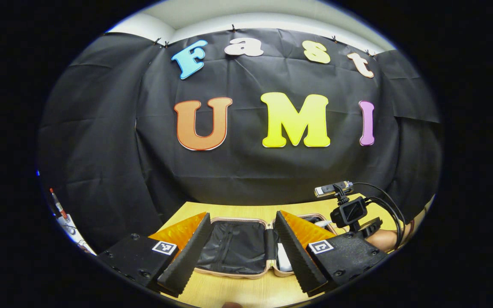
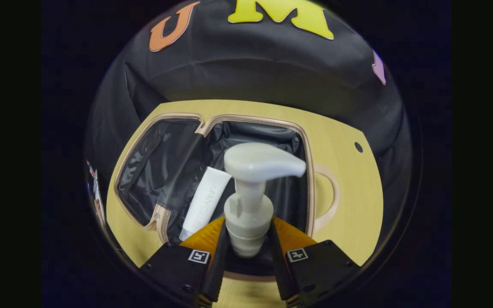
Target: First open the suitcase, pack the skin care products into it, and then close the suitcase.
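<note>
- In the right gripper view, the right gripper [image 2: 248, 248] pinched one pump bottle [image 2: 248, 201] by its collar, both fingers [image 2: 217, 256] pressed against it, the pump head standing above them over the case.
- Just beyond the bottle, one white tube [image 2: 206, 203] lay inside the open case [image 2: 310, 179], slanted on the dark lining near the hinge.
- The case lay flat on the table [image 2: 349, 184], its two halves spread side by side; a handle loop [image 2: 332, 196] stuck out from the right half's edge.
- One small dark hole [image 2: 358, 147] marked the tabletop past the case.
- In the left gripper view, the left gripper [image 1: 241, 248] stood spread wide and held nothing, low over the near edge of the table [image 1: 238, 291].
- Between its two fingers [image 1: 186, 256] the open case [image 1: 233, 246] showed its lining, with a white item [image 1: 283, 260] in the right half; I could not tell which product.
- Farther right, the other gripper's camera [image 1: 349, 211] with cables and a hand [image 1: 383, 239] sat by the case.
</note>
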Motion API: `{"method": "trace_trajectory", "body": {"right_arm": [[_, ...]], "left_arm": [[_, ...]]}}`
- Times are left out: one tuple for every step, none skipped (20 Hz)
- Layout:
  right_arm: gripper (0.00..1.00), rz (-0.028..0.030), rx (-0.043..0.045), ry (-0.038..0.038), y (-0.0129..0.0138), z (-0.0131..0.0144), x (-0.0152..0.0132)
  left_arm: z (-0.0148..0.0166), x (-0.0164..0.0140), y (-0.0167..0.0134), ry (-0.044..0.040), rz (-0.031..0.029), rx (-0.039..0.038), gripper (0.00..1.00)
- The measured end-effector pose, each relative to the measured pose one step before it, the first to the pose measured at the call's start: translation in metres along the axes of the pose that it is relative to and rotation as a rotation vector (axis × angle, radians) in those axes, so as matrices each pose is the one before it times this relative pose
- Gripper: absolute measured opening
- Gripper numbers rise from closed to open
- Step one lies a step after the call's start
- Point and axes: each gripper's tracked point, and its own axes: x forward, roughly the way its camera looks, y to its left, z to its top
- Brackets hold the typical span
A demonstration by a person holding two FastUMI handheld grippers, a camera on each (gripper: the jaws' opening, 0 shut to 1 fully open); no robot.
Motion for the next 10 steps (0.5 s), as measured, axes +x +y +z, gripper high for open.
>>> {"method": "trace_trajectory", "body": {"right_arm": [[0.48, -0.01299, 0.01032, 0.00325, -0.00009, 0.00337, 0.00451], [0.48, -0.0145, 0.00563, 0.00696, -0.00002, 0.001, 0.00409], [0.48, -0.00789, 0.00276, 0.00042, 0.00087, 0.00138, 0.00408], [0.48, -0.01101, 0.00321, 0.00541, 0.00045, -0.00059, 0.00367], [0.48, -0.01502, 0.00233, 0.00231, -0.00108, 0.00019, 0.00363], [0.48, -0.00643, 0.0109, 0.01441, -0.0005, -0.00355, 0.00469], [0.48, -0.00575, 0.01788, 0.02094, 0.00038, -0.00365, 0.00358], [0.48, -0.0093, 0.01673, 0.02326, -0.00138, -0.00488, 0.00309], [0.48, -0.01236, 0.01777, 0.02301, -0.00105, -0.00415, 0.00343], [0.48, -0.00826, 0.01747, 0.01856, 0.00009, -0.00402, 0.00332]], "left_arm": [[-0.00359, -0.00124, 0.00455, 0.01251, 0.01011, -0.01078, 0.96], [-0.00255, -0.00216, 0.00269, 0.01196, 0.00712, -0.01204, 0.96], [-0.00323, -0.00103, 0.00321, 0.00787, 0.00607, -0.00995, 0.96], [-0.00198, -0.00024, 0.00307, 0.00278, 0.00652, -0.00637, 0.96], [-0.00055, -0.00009, 0.00366, 0.00229, 0.00622, -0.00005, 0.96], [-0.00024, -0.00149, 0.00274, 0.00469, 0.00605, 0.00412, 0.96], [-0.00391, 0.00158, 0.00396, 0.01264, 0.00612, 0.00671, 0.96], [-0.00264, 0.00207, 0.00313, 0.00907, 0.00726, 0.00735, 0.96], [-0.00235, 0.00272, 0.00317, 0.00548, 0.00765, 0.00289, 0.96], [-0.00021, 0.00009, 0.00428, 0.00777, 0.00577, -0.0008, 0.96]]}}
